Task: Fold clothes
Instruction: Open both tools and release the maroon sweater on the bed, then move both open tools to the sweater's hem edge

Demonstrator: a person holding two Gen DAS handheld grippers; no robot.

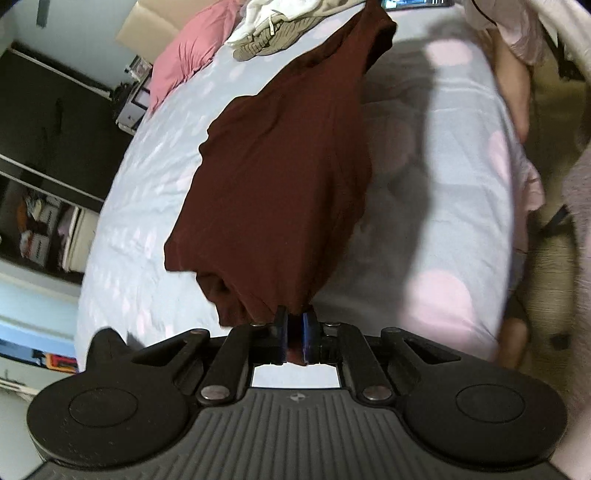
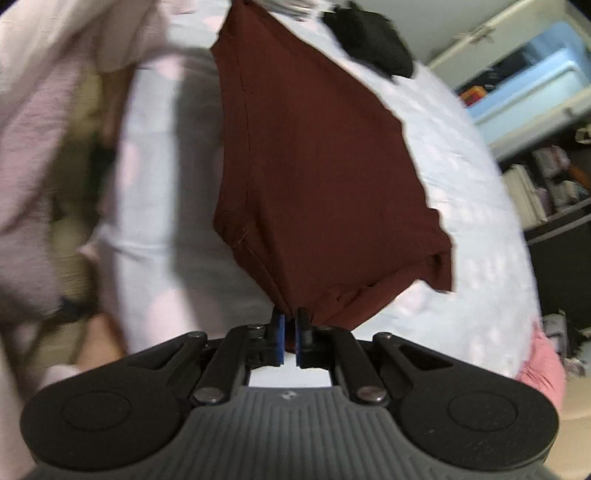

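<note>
A dark maroon garment (image 1: 280, 177) hangs stretched above the bed, held at two ends. My left gripper (image 1: 294, 325) is shut on one edge of it, with cloth pinched between the blue pads. In the right wrist view the same maroon garment (image 2: 317, 177) spreads out ahead, and my right gripper (image 2: 290, 328) is shut on its near edge. A folded sleeve or hem droops at the garment's lower corner in each view. The garment's far end is hidden at the top of both frames.
The bed has a pale blue sheet with pink dots (image 1: 443, 229). A pile of beige and white clothes (image 1: 273, 29) and a pink pillow (image 1: 188, 55) lie at the far end. A black garment (image 2: 373, 33) lies on the bed. Shelves (image 1: 44, 221) stand beside it.
</note>
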